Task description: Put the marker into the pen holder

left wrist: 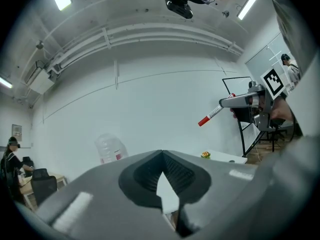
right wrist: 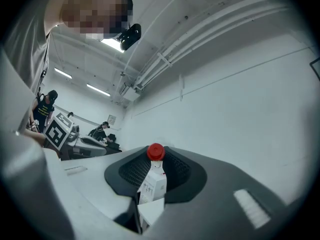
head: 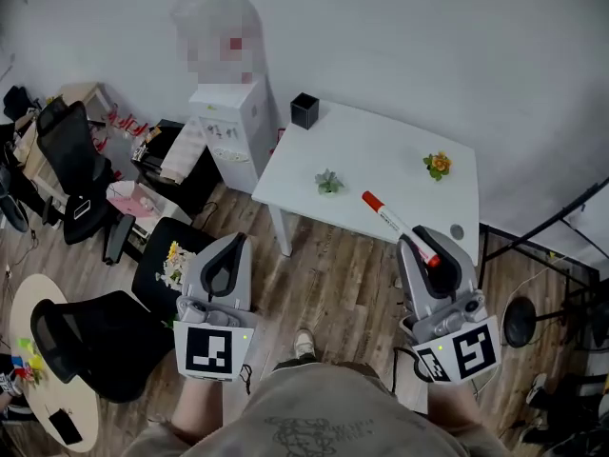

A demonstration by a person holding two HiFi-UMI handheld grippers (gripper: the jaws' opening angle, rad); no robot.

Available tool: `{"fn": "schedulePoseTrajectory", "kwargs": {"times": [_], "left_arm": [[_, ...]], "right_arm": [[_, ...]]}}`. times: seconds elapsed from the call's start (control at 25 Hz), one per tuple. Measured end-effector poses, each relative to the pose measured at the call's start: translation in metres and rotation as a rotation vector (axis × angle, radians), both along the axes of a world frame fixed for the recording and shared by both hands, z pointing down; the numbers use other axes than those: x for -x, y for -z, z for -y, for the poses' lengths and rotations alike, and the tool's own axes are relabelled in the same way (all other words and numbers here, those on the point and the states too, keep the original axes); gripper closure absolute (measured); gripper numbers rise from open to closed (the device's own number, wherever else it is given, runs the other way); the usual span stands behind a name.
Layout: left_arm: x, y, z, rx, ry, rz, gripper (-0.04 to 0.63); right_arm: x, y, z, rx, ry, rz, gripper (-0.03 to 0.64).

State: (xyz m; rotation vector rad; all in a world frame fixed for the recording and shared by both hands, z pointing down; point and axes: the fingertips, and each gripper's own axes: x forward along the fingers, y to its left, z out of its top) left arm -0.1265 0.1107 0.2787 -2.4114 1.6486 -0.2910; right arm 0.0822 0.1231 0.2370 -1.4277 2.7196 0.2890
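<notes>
A white marker (head: 398,228) with a red cap (head: 371,200) sticks out of my right gripper (head: 419,250), which is shut on it, cap pointing toward the white table (head: 381,141). In the right gripper view the marker (right wrist: 151,180) stands between the jaws. The black pen holder (head: 304,109) sits on the table's far left corner, well away from both grippers. My left gripper (head: 233,246) is shut with nothing in it, held over the wooden floor short of the table. The left gripper view shows its closed tips (left wrist: 162,156) and the marker (left wrist: 214,113) off to the right.
On the table are a small green plant (head: 328,182), an orange flower (head: 438,165) and a grey disc (head: 457,231). A water dispenser (head: 228,127) stands left of the table. Office chairs (head: 71,174) crowd the left, and a black stand (head: 552,222) is at the right.
</notes>
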Motion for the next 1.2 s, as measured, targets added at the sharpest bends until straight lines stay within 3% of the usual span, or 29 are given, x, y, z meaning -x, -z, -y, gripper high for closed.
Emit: {"fn": "schedulePoseTrajectory", "kwargs": {"times": [0.52,0.64,0.8,1.2], "left_arm": [[0.033,-0.018,0.092,0.028,0.037,-0.028,0.595],[0.03,-0.014,0.121,-0.003,0.018,-0.033,0.595],[0.025,-0.004,0.165,-0.039,0.023,-0.001,0.595],[0.018,-0.002,0.294,-0.005,0.079,0.045,0.595]], "right_arm": [[0.025,-0.022,0.099,0.049,0.011,-0.018,0.515],[0.029,-0.026,0.133,0.053,0.028,-0.004,0.515],[0.033,-0.022,0.185,0.035,0.052,0.003,0.515],[0.024,-0.029,0.322,0.067,0.104,0.0,0.515]]}}
